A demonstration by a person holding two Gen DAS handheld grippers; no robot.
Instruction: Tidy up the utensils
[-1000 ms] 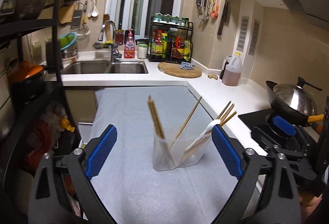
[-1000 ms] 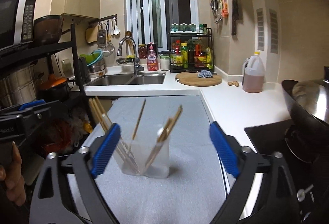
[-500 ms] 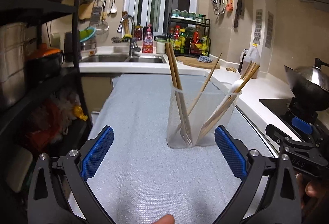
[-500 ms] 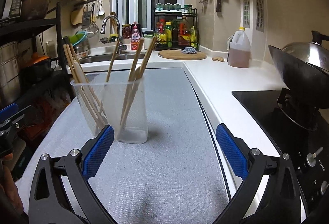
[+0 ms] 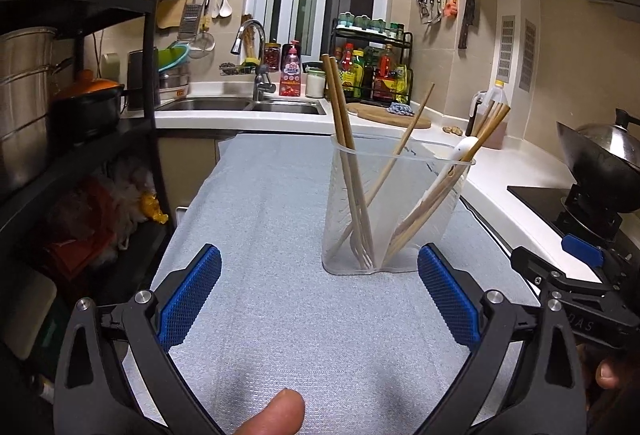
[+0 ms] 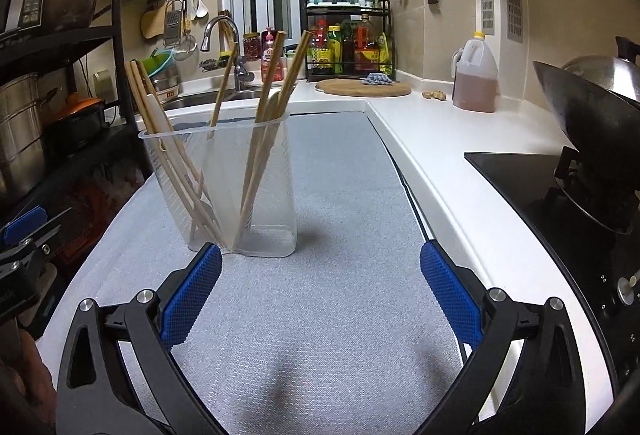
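Clear plastic holder stands upright mid-mat, chopsticks and what may be a white spoon leaned against its rim. Left gripper and right gripper are held spread wide, empty, near it.

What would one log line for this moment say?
left gripper: open, empty | right gripper: open, empty | clear holder: upright on mat, holding chopsticks

Clear plastic holder, wooden chopsticks, woven grey mat, glossy white counter
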